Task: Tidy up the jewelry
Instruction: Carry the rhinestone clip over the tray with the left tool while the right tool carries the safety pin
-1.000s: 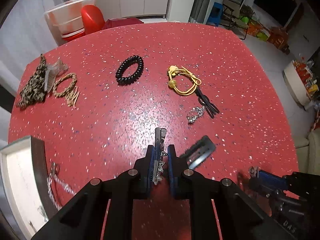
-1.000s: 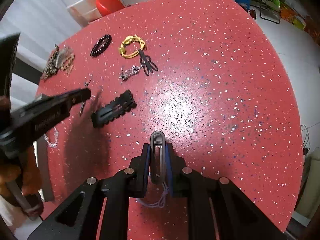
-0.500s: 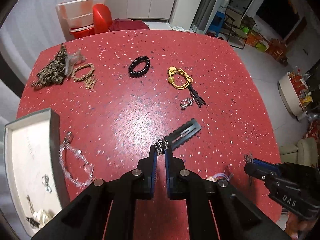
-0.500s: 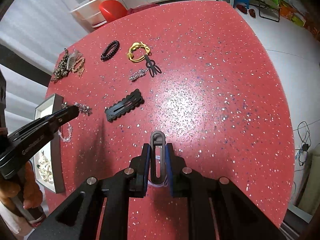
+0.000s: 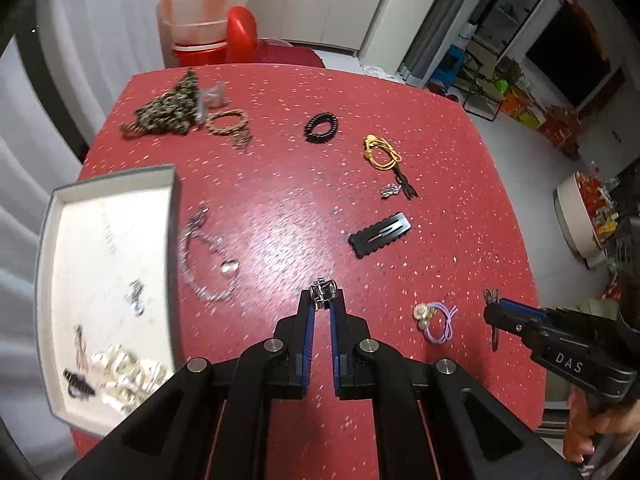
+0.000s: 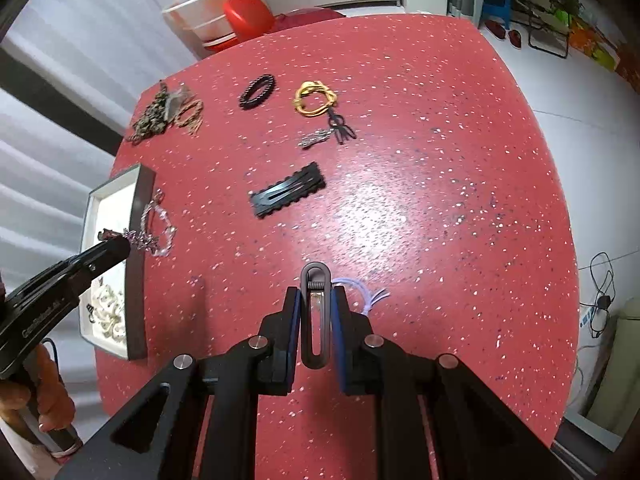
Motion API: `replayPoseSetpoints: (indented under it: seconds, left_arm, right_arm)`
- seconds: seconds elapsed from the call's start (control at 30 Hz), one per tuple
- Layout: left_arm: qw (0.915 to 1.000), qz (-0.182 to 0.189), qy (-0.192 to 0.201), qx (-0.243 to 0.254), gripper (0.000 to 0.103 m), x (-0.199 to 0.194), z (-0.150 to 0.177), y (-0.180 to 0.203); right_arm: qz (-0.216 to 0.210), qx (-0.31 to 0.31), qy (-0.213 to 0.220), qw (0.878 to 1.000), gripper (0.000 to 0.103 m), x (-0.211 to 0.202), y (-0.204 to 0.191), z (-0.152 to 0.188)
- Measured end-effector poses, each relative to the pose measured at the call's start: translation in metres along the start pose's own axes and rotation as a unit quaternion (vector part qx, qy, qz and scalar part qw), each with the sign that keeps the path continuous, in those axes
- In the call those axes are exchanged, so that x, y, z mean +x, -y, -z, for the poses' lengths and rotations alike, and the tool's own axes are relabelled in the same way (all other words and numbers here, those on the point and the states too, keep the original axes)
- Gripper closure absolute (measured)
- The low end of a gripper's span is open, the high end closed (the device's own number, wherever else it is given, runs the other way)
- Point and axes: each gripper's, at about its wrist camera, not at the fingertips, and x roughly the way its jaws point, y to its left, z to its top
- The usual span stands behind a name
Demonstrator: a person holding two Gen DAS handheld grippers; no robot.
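We are over the red speckled table (image 5: 280, 208) with both tools up in the air. Our left hand-held gripper (image 5: 322, 305) is pinched tight on a small silver chain piece (image 5: 323, 291), which sticks out just past the fingertips; from the right wrist view that chain (image 6: 138, 237) dangles from the tips, right over the edge of the tray. Our right hand-held gripper (image 6: 316, 304) is clamped on a grey hair clip (image 6: 316, 316), held upright between the blue pads, its rounded hinge end poking out beyond them.

The white tray (image 5: 48, 264) sits at nine o'clock in the left wrist view, with pale pieces and a dark item heaped in its near corner. Just beside its right wall a clear beaded bracelet (image 5: 204, 256) lies on the table. At two o'clock from our left fingertips lies the black scalloped hair clip (image 5: 380, 234); further up, a small silver charm (image 5: 390, 191) sits just beside a black tassel (image 5: 406, 186), which touches the yellow cord bracelet (image 5: 380, 152). At twelve o'clock, the black bead bracelet (image 5: 321, 128). Toward eleven o'clock, a tan rope bracelet (image 5: 228, 122) sits against a dark patterned heap (image 5: 168, 114). At three o'clock, a lilac hair tie (image 5: 436, 320) with a small flower lies near the right tool's tips; in the right wrist view it peeks out just behind the clip we hold.
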Motion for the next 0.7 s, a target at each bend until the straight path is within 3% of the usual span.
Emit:
replayPoseSetpoints:
  seconds: [0.4,0.7]
  left_arm:
    - [0.9984,-0.011,0.016,-0.053,0.094,-0.037,0.03,-0.053]
    - [0.9939,-0.033,0.043,-0.096,0.094,-0.065,0.04,-0.107]
  right_arm:
    - [-0.01,-0.043,-0.004,0.999,0.086,-0.008,-0.06,0.008]
    - [-0.031,-0.095,-0.005,0.995,0.086,0.0,-0.127,0.0]
